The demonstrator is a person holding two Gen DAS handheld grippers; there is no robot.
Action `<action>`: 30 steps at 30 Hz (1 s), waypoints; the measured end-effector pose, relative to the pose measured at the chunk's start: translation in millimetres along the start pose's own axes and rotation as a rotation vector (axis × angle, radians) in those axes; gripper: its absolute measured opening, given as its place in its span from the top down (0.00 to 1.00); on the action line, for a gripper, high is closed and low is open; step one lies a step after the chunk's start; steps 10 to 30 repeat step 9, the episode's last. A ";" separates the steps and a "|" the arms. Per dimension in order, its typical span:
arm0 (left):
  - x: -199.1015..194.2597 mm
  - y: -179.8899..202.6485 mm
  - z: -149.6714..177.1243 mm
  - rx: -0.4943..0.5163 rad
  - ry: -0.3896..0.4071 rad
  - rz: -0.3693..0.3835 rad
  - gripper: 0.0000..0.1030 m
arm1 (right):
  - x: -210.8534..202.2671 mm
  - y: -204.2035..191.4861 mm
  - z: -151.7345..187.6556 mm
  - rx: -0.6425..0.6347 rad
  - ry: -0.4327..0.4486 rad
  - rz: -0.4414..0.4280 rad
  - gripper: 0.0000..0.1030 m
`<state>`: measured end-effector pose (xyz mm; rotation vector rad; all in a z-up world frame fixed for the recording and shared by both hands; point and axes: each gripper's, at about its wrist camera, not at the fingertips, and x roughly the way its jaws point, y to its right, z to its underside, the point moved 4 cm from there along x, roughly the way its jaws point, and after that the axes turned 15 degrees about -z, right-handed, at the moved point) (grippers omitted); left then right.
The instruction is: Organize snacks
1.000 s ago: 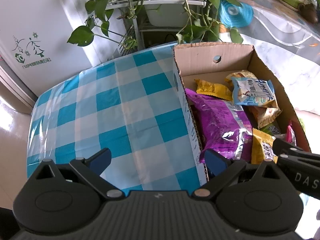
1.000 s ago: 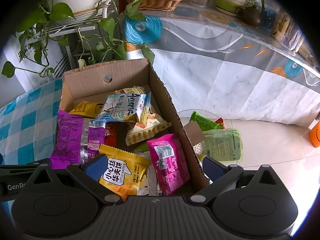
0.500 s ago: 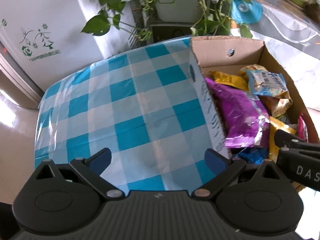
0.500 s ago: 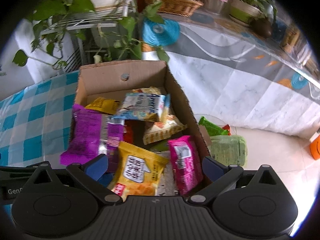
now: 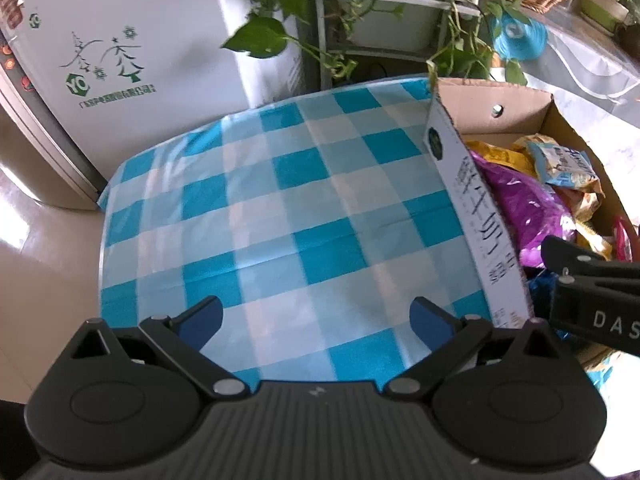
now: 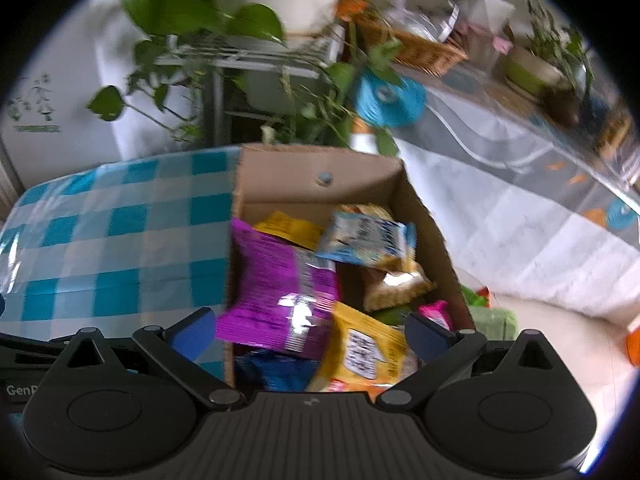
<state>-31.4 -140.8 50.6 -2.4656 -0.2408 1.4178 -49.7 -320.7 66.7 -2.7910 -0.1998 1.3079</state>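
A cardboard box full of snack packets stands at the right edge of a blue-checked tablecloth. In it lie a purple packet, a yellow packet, a light blue packet and a pink packet. My left gripper is open and empty above the cloth, left of the box. My right gripper is open and empty above the box's near end, over the purple and yellow packets.
A white fridge stands behind the cloth at the left. A plant rack with trailing leaves stands behind the box. A long covered table with a wicker basket runs at the right. Green packets lie on the floor right of the box.
Both grippers have shifted left and pulled back; the box has slid toward the right of both views. Both stay open and empty. The right wrist view is now blurred by motion.
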 end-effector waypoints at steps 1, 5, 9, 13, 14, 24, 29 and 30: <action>-0.3 -6.3 2.0 0.000 0.007 0.002 0.03 | -1.6 -6.2 1.1 -0.013 0.008 -0.003 0.00; 1.9 -35.7 12.2 -0.011 0.041 -0.009 0.03 | -5.8 -27.8 6.1 -0.048 0.037 -0.015 0.00; 15.8 -69.0 21.6 -0.045 0.045 -0.038 0.03 | -8.4 -53.0 14.3 -0.080 0.056 -0.064 0.00; 15.8 -69.0 21.6 -0.045 0.045 -0.038 0.03 | -8.4 -53.0 14.3 -0.080 0.056 -0.064 0.00; 15.8 -69.0 21.6 -0.045 0.045 -0.038 0.03 | -8.4 -53.0 14.3 -0.080 0.056 -0.064 0.00; 15.8 -69.0 21.6 -0.045 0.045 -0.038 0.03 | -8.4 -53.0 14.3 -0.080 0.056 -0.064 0.00; 15.8 -69.0 21.6 -0.045 0.045 -0.038 0.03 | -8.4 -53.0 14.3 -0.080 0.056 -0.064 0.00; 15.8 -69.0 21.6 -0.045 0.045 -0.038 0.03 | -8.4 -53.0 14.3 -0.080 0.056 -0.064 0.00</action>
